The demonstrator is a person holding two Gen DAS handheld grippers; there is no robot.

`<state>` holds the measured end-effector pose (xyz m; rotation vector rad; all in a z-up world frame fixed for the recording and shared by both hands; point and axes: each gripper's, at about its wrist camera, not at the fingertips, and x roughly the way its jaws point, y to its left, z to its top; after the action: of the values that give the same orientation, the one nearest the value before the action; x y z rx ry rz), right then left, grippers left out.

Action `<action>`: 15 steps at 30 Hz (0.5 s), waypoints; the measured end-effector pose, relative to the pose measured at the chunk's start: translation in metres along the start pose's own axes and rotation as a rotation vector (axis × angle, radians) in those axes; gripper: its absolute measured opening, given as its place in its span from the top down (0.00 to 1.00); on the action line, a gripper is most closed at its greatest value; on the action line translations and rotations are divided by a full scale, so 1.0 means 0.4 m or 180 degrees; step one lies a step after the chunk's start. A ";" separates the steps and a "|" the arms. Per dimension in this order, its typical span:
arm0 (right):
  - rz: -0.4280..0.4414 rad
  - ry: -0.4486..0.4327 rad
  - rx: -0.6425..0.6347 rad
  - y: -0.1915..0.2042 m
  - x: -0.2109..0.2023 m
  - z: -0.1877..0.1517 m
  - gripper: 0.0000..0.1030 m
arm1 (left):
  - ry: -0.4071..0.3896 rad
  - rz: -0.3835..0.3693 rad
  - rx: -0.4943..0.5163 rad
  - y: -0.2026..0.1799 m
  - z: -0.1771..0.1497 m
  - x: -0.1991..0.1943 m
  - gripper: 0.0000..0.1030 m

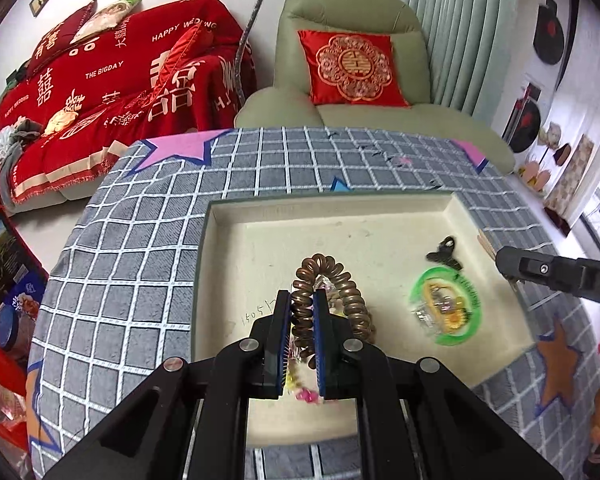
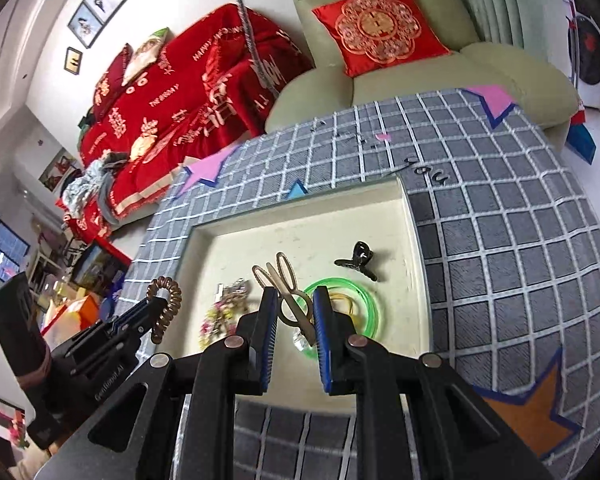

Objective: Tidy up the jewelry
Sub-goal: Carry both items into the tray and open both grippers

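Note:
My left gripper (image 1: 303, 298) is shut on a brown spiral hair tie (image 1: 342, 292) and holds it above the cream tray (image 1: 236, 240); it also shows in the right wrist view (image 2: 166, 308). My right gripper (image 2: 296, 296) is partly closed around a gold bow-shaped hair clip (image 2: 284, 280), held over the tray (image 2: 416, 240). In the tray lie a green bangle (image 2: 364, 292), a black claw clip (image 2: 358, 262) and a colourful beaded piece (image 2: 224, 312). The bangle (image 1: 446, 308) and claw clip (image 1: 444, 254) also show in the left wrist view.
The tray sits on a grey checked tablecloth (image 1: 140, 240) with coloured star patches. A green armchair (image 1: 340, 80) with a red cushion and a red-covered sofa (image 1: 100, 100) stand behind the table. Clutter lies on the floor at left.

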<state>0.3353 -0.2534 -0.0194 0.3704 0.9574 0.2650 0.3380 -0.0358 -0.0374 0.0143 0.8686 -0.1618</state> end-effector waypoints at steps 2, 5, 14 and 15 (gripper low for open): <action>-0.0053 0.0038 0.0019 -0.012 0.032 -0.006 0.81 | 0.0018 0.0035 0.0021 -0.004 -0.005 0.020 0.79; -0.0137 0.0089 -0.0013 -0.022 0.067 -0.016 0.81 | 0.0052 0.0042 0.0011 -0.003 -0.009 0.042 0.79; -0.0259 0.0169 -0.0116 -0.025 0.123 -0.045 0.81 | 0.0098 0.0143 0.0119 -0.023 -0.028 0.075 0.79; -0.0263 0.0179 -0.0123 -0.026 0.127 -0.047 0.81 | 0.0079 0.0167 0.0140 -0.026 -0.031 0.074 0.79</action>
<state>0.3483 -0.2399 -0.0711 0.2886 1.0191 0.2191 0.3460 -0.0490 -0.0673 0.0802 0.8883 -0.1318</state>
